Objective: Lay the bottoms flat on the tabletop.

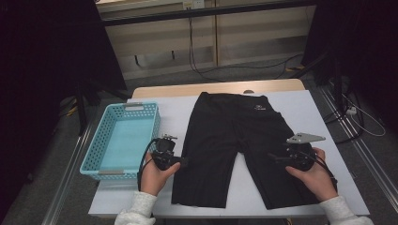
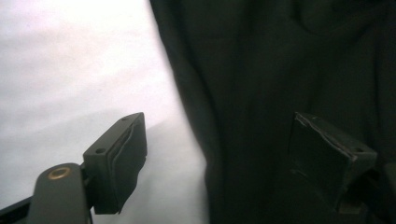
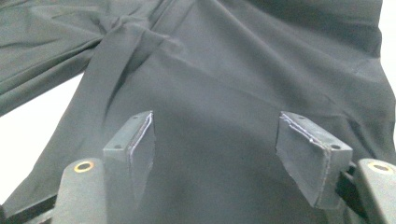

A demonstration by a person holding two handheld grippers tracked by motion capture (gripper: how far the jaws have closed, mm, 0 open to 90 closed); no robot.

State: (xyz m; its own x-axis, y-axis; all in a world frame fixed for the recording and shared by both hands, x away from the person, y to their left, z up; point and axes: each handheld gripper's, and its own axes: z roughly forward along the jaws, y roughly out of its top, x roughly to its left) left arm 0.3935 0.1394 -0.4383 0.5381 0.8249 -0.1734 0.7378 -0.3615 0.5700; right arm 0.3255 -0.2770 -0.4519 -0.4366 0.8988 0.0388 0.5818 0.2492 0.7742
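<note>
High view: a pair of black shorts [image 1: 234, 145] is seen laid flat on the white-covered table [image 1: 309, 108], waistband at the far side and both legs pointing toward the person. A small pale logo is visible near the waistband, and the fabric is shown smooth with soft folds around the crotch. The left tool [image 1: 180, 162] is held at the outer edge of the left leg, while the right tool [image 1: 272, 157] is held over the outer part of the right leg. A turquoise perforated basket [image 1: 104, 129] is placed on the table just left of the shorts.

In the left gripper view, the left tool [image 2: 219, 154] is shown with jaws wide apart, one over the white table [image 2: 70, 70] and the other over the dark cloth of the shorts [image 2: 261, 70], the leg's edge lying between them. In the right gripper view, the right tool [image 3: 215, 149] is likewise seen spread open, nothing clamped, with the creased shorts [image 3: 224, 70] beneath both jaws.
</note>
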